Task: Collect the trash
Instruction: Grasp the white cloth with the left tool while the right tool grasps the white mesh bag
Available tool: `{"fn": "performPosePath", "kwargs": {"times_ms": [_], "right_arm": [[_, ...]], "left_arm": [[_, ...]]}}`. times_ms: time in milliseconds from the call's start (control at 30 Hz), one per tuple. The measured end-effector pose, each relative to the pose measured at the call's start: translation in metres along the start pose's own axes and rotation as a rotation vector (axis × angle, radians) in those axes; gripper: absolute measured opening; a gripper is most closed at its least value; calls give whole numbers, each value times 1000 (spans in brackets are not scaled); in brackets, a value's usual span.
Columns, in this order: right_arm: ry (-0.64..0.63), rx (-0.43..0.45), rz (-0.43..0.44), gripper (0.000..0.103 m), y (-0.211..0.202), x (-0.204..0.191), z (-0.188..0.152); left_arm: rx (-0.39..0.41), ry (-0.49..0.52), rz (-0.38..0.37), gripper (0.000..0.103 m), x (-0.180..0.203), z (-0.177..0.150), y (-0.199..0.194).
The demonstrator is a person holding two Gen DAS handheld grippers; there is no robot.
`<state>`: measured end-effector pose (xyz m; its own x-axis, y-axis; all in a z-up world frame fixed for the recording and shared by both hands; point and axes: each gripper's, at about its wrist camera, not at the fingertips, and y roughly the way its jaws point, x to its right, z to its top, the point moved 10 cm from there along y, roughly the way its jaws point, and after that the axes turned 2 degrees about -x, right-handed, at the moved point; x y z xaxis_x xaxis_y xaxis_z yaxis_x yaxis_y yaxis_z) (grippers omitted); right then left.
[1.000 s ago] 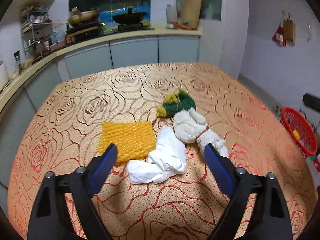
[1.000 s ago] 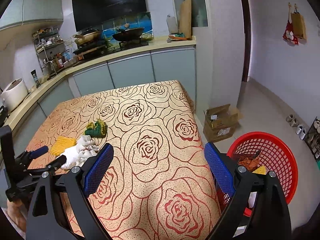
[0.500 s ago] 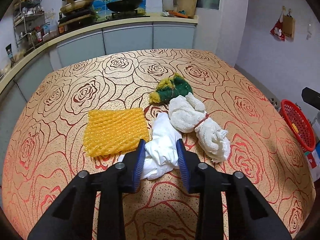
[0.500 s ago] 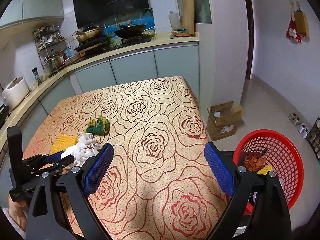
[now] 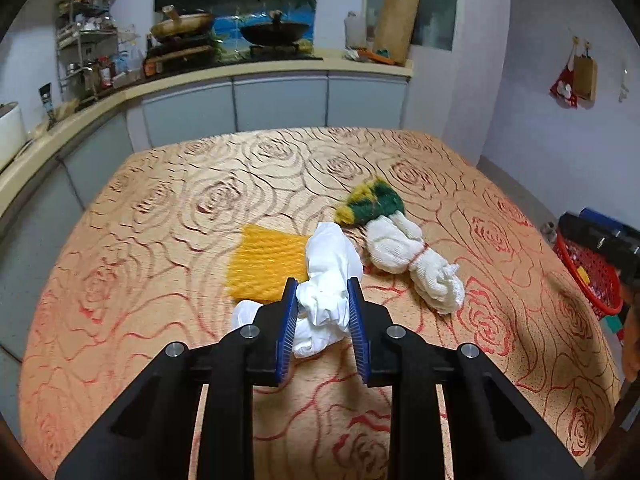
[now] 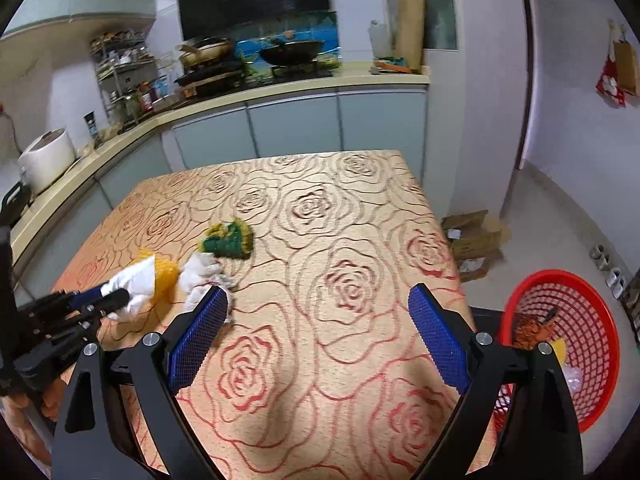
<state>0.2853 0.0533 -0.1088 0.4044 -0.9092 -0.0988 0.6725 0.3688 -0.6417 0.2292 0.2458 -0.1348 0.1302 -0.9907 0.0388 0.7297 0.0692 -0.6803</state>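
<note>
**Spotter:** What's different on the crumpled white plastic bag (image 5: 330, 276)?

**Me:** A second ago it lay flat on the rose-patterned orange tablecloth (image 5: 168, 208) between wide-spread jaws. Now my left gripper (image 5: 322, 304) has it pinched between the 2 blue pads, jaws closing the last bit onto it, and the bag stands bunched up at centre frame, mostly lifted, with 1 white tail at lower left trailing beside the yellow mesh sheet (image 5: 266, 264).

**Spotter:** And around it?

**Me:** The knotted white cloth bundle (image 5: 414, 260) and the green-and-yellow scrubber (image 5: 370, 202) sit untouched to the right of centre. My right gripper (image 6: 318, 336) hangs over bare tablecloth, fingers spread wide, nothing between them.

**Spotter:** So where does that leave us?

**Me:** I'd say the pickup is made. Next is carrying the bag to the red mesh basket (image 6: 592, 320) on the floor, lower right in the right view. 3 pieces remain on the table.
</note>
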Motion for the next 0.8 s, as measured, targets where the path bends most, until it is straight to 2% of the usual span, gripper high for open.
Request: {"fn": "performPosePath", "kwargs": {"times_ms": [367,600,800], "right_arm": [[-113,-57,47,89,41,-53,0],[-168,-107,81,88,72,-84,-4],[-197,-153,84,76,95,-97,-9]], "left_arm": [[100,-51,61,24,-31,18,-38],[117,-89,78,24,-47,21,-45],[117,-108,89,24,-56,19,-46]]}}
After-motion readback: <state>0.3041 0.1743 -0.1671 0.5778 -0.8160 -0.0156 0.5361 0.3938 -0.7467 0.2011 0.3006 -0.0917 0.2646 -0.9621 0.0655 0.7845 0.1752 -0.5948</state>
